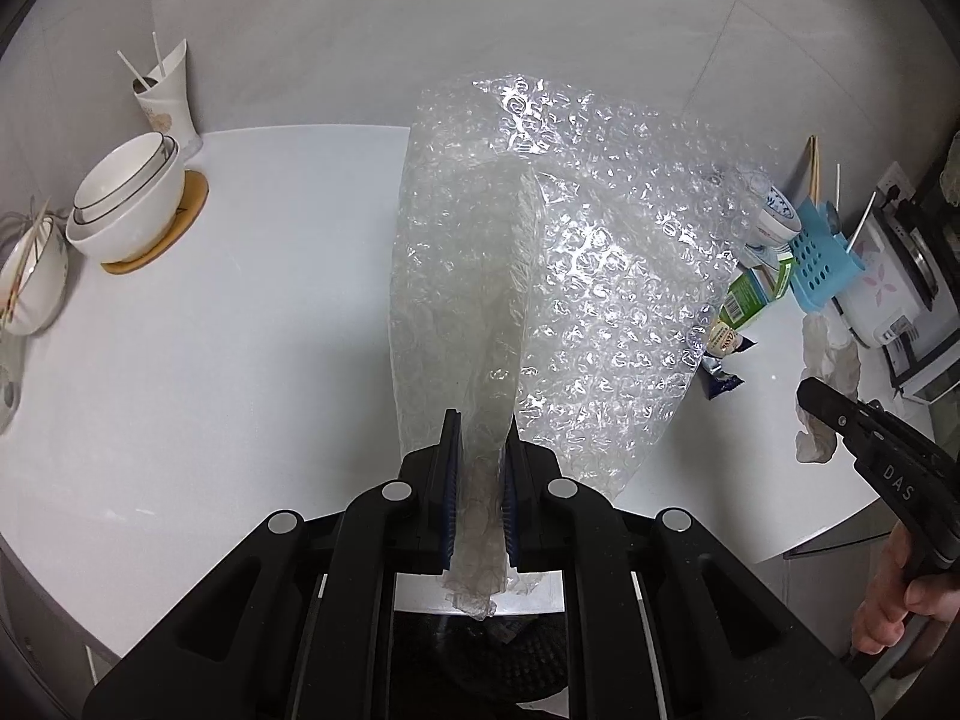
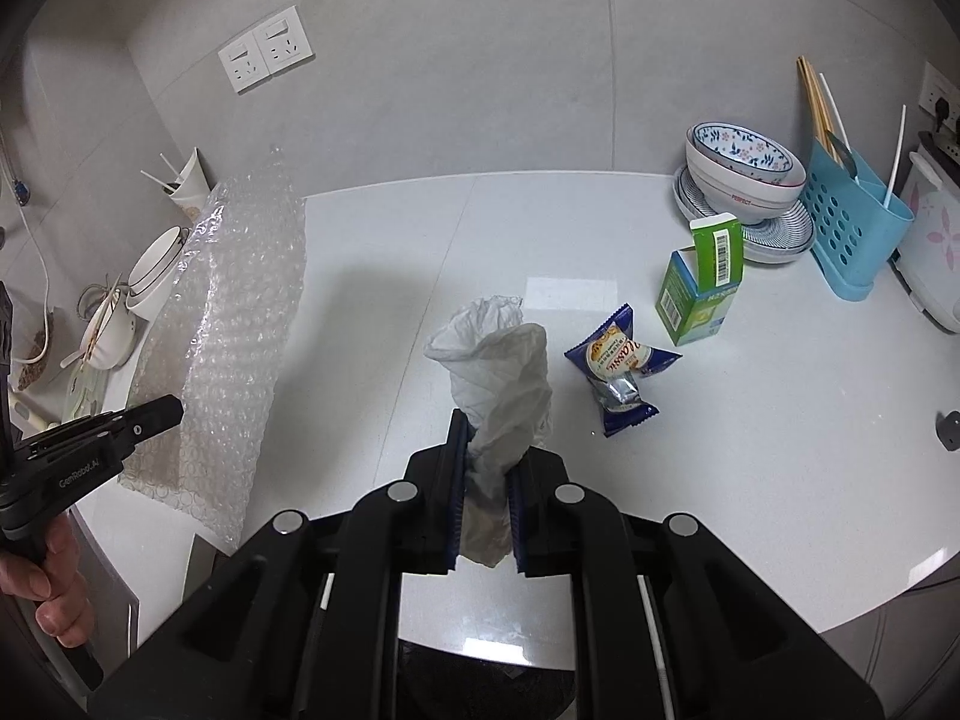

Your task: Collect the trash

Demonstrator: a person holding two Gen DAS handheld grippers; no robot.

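Observation:
My left gripper (image 1: 483,426) is shut on a large sheet of clear bubble wrap (image 1: 570,276) and holds it above the white counter (image 1: 240,330); the sheet also shows in the right wrist view (image 2: 228,336). My right gripper (image 2: 487,426) is shut on a crumpled white tissue (image 2: 498,360), held above the counter (image 2: 750,450); the tissue also shows in the left wrist view (image 1: 831,354). A blue snack wrapper (image 2: 621,369) and an open green carton (image 2: 699,288) lie on the counter right of the tissue.
Stacked white bowls (image 1: 129,198) on a wooden coaster and a paper cup (image 1: 168,99) stand at the left. Patterned bowls on plates (image 2: 744,180), a blue utensil holder (image 2: 852,228) and a white appliance (image 2: 933,252) stand at the right. A dark round bin (image 2: 486,684) sits below the counter's front edge.

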